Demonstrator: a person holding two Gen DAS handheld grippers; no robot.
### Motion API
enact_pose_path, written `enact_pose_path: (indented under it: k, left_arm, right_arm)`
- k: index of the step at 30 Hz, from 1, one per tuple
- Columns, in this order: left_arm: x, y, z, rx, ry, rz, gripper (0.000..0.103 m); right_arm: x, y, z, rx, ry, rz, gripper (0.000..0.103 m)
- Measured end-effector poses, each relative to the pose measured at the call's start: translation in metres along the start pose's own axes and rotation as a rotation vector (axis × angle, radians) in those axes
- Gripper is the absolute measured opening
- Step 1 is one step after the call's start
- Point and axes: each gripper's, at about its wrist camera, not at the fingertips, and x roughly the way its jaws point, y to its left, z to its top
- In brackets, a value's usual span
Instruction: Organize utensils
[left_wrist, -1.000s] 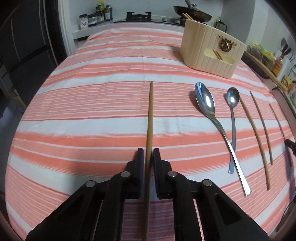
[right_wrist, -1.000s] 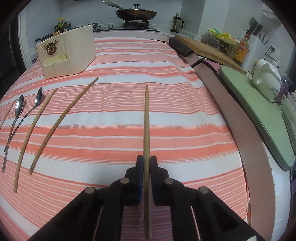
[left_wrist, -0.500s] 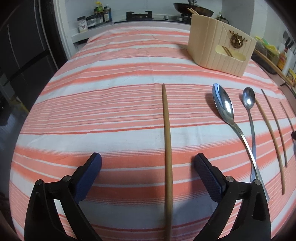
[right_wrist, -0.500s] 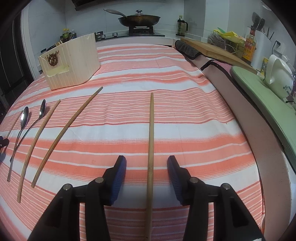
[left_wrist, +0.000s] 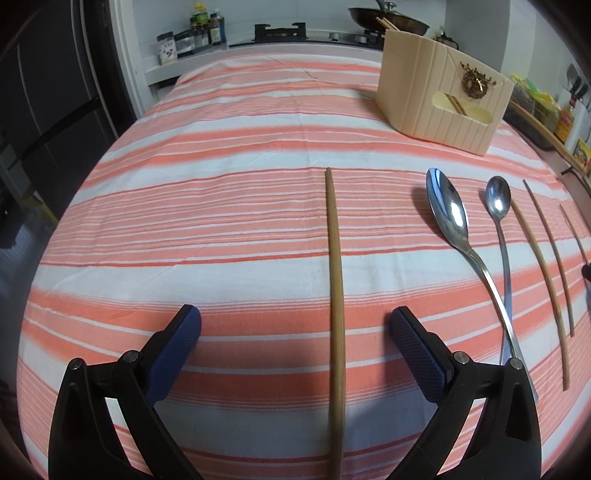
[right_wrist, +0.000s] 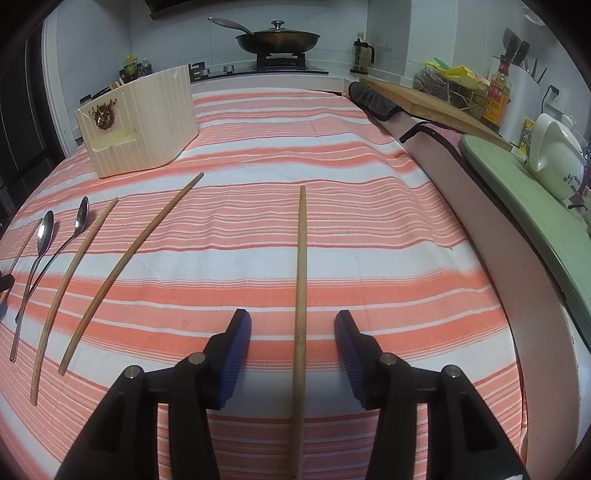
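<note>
Left tool (left_wrist: 295, 325) spread wide, jaws just been opening; wooden chopstick (left_wrist: 335, 295) lies loose between, pointing 12 o'clock. Right tool (right_wrist: 293, 325) half spread, second chopstick (right_wrist: 301, 280) free between pads. Striped cloth on bench (left_wrist: 184, 221). Two steel spoons (left_wrist: 448, 218) at 2 o'clock. Ribbed cream holder (left_wrist: 439, 99) beyond.

Two handheld grippers angle downward over a striped tablecloth (left_wrist: 221, 206). The left gripper (left_wrist: 295, 325) has just opened to its widest, its blue pads (left_wrist: 173, 354) well clear of the cloth's stripes on either side. The right gripper (right_wrist: 293, 328) has just opened about halfway, blue pads (right_wrist: 236, 354) apart, gripping nothing.
</note>
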Motion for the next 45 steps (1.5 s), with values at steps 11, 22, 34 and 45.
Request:
enact_pose_path:
  k: [11, 22, 34, 45]
  left_arm:
    - [0.0, 0.002, 0.006, 0.03, 0.056, -0.048, 0.101]
    - [0.022, 0.018, 0.04, 0.101, 0.19, -0.096, 0.098]
    - [0.052, -0.02, 0.103, 0.184, 0.187, -0.114, 0.004]
    - [-0.076, 0.009, 0.122, 0.062, -0.135, -0.256, 0.003]
  right_arm:
    - [-0.001, -0.003, 0.001, 0.013, 0.018, 0.013, 0.049]
    - [-0.002, -0.011, 0.009, -0.164, 0.27, 0.12, 0.054]
    - [0.072, -0.003, 0.106, -0.121, 0.293, 0.098, 0.008]
    - [-0.071, 0.001, 0.134, -0.043, -0.108, 0.216, 0.006]
